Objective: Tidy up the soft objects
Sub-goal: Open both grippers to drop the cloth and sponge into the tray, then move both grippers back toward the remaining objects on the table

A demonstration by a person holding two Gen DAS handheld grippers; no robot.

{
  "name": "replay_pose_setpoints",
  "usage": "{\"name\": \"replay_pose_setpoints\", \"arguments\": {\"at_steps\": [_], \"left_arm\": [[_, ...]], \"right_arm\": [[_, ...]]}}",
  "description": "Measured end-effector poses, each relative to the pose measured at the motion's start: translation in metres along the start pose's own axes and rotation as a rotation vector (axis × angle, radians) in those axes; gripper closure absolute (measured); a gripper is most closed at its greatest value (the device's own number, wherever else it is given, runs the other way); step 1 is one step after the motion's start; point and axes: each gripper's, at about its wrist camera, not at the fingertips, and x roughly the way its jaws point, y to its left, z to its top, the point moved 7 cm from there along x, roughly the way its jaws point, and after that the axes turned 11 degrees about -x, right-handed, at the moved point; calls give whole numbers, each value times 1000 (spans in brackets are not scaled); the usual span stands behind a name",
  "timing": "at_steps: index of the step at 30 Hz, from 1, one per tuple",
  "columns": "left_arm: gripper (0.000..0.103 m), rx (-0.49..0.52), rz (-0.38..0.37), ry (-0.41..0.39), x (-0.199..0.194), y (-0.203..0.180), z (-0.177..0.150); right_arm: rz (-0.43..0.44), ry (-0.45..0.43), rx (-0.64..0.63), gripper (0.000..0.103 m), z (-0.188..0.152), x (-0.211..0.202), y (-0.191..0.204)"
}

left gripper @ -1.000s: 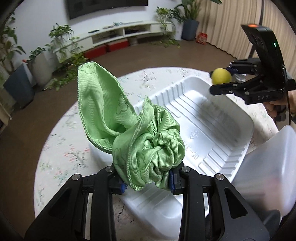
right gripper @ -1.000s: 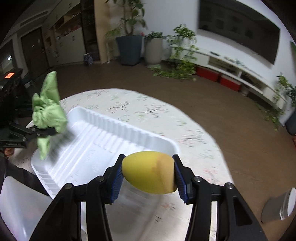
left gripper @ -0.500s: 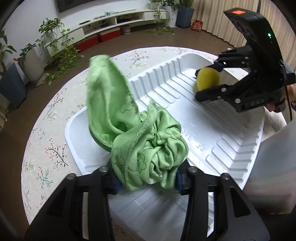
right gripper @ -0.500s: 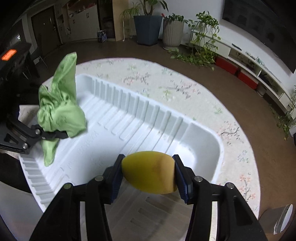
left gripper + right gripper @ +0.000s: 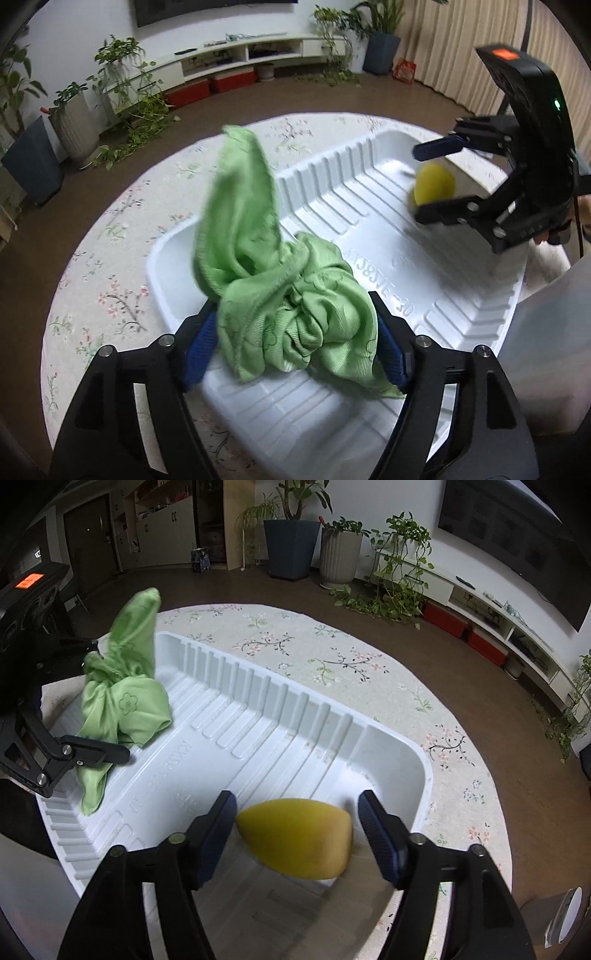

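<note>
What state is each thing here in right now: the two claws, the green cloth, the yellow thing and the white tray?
Left gripper: open, jaws just widened, cloth loose between them.
Right gripper: open, jaws just widened, clear of the sponge.
Green cloth: crumpled, one corner standing up, lying in the tray.
Yellow sponge: released, in the tray's corner.
White tray: upright on the table, holding both.
</note>
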Motion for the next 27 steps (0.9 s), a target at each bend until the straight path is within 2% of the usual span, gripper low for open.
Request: {"name": "replay_pose_setpoints", "arguments": {"at_steps": [3, 8, 10, 12, 17, 20, 23, 27], "left_arm": [[2, -33, -29, -34, -13, 5, 5], [0, -67, -29, -83, -37, 16, 7], [0, -89, -17, -104, -46, 23, 7], [0, -122, -18, -159, -62, 29, 6], [0, -184, -28, -267, -97, 40, -1], [0, -212, -12, -293, -112, 42, -10], [0, -228, -6, -291, -120, 38, -17], [0, -263, -14, -336, -144, 32, -32]], "right_arm": [[4, -33, 6, 17, 1, -11, -3], [4, -80, 32, 0, 2, -30, -11], [-6, -90, 42, 0, 1, -36, -15], [-20, -103, 64, 0, 0, -46, -21], [-75, -185, 113, 0, -2, -82, -36], [-113, -230, 118, 0, -7, -103, -44], [-128, -242, 172, 0, -18, -117, -53], [-150, -261, 222, 0, -31, -137, -59]]}}
